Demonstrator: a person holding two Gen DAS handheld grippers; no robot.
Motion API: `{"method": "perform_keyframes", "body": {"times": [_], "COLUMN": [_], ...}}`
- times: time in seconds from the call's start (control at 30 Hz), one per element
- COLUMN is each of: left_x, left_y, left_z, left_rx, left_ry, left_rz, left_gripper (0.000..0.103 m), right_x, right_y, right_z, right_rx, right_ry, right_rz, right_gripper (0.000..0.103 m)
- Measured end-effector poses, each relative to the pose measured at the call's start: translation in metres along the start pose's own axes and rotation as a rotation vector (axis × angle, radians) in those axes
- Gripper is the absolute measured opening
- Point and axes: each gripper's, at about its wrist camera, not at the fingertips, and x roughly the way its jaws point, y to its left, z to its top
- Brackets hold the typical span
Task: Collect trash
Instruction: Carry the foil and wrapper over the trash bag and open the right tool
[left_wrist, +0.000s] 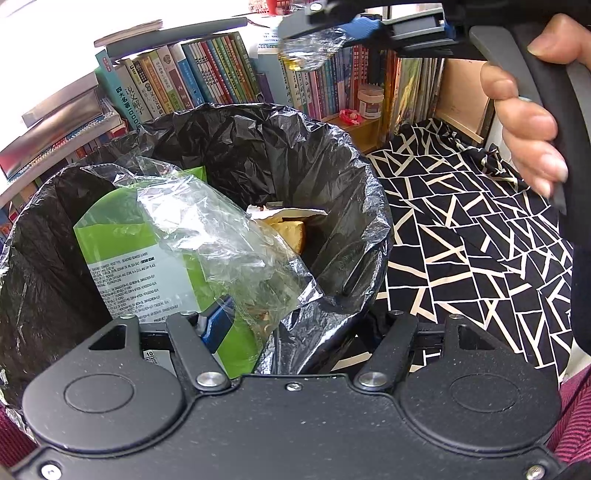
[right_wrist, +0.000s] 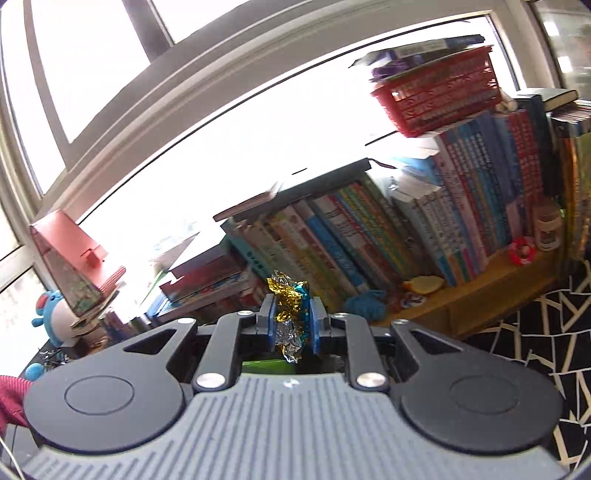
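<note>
Left wrist: left gripper fingertips hidden behind bin liner

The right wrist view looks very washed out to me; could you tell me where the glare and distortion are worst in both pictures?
Right wrist view: window blown to white, its frame bowed by the fisheye; foil wrapper sharp. Left wrist view: evenly lit, overexposed only top left; bookshelf curves.

Background stock I can see, none of it mine to handle.

Row of upright books on a wooden shelf; flat stack of books at the left; red basket on top of the row; small white jar beside a pink trinket; black-and-cream patterned cloth; blue plush toy near a pink stand; window frame behind, bright.
</note>
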Motion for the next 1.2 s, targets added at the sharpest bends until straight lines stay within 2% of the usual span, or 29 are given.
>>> {"method": "perform_keyframes", "body": {"times": [0.13, 0.4, 0.5, 0.57, 0.63, 0.67, 0.97, 1.2], "left_x": [0.0, 0.0, 0.0, 0.0, 0.0, 0.0, 0.0, 0.0], "left_y": [0.0, 0.0, 0.0, 0.0, 0.0, 0.0, 0.0, 0.0], "left_z": [0.0, 0.0, 0.0, 0.0, 0.0, 0.0, 0.0, 0.0], "left_rx": [0.001, 0.001, 0.001, 0.002, 0.001, 0.001, 0.002, 0.001], "left_ry": [0.0, -0.002, -0.002, -0.002, -0.002, -0.002, -0.002, -0.002], "left_rz": [0.0, 0.001, 0.0, 0.001, 0.001, 0.0, 0.001, 0.001], "left_gripper": [0.066, 0.066, 0.066, 0.066, 0.067, 0.067, 0.067, 0.067], "right_x": [0.005, 0.01, 0.011, 0.012, 0.013, 0.013, 0.013, 0.01], "right_y": [0.008, 0.006, 0.008, 0.008, 0.008, 0.008, 0.007, -0.006], "right_z": [-0.006, -0.015, -0.016, -0.017, -0.017, -0.017, -0.017, -0.015], "right_rx": [-0.018, -0.014, -0.025, -0.028, -0.03, -0.03, -0.028, 0.005], "right_ry": [0.022, 0.056, 0.062, 0.066, 0.067, 0.068, 0.065, 0.027], "right_rz": [0.046, 0.055, 0.054, 0.052, 0.05, 0.049, 0.042, -0.019], "right_gripper": [0.026, 0.029, 0.034, 0.043, 0.056, 0.059, 0.068, 0.073]}}
